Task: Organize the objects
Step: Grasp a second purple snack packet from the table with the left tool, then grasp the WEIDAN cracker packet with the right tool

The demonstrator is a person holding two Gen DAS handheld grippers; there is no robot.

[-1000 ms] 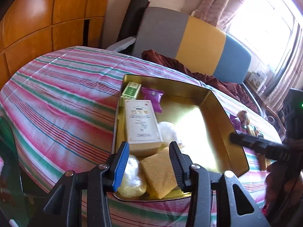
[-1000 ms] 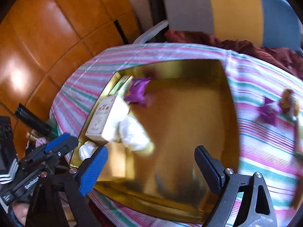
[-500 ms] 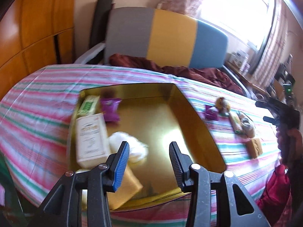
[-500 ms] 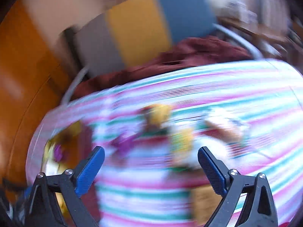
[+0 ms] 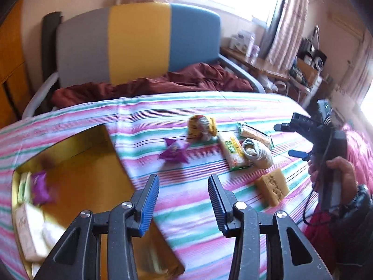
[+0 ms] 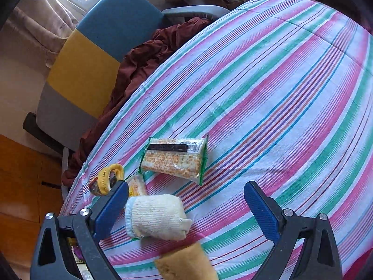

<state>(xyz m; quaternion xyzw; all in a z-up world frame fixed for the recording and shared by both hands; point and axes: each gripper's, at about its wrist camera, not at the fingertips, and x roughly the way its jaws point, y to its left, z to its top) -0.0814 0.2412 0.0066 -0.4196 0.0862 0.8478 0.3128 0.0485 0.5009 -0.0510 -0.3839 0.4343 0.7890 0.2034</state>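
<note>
Overhead, right gripper (image 6: 186, 207) jaws wide over rolled sock (image 6: 157, 217), left gripper (image 5: 184, 201) jaws narrow, empty

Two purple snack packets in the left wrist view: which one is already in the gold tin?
The purple packet at the far left, lying inside the gold tin beside a green pack. The other purple packet lies out on the striped cloth.
</note>
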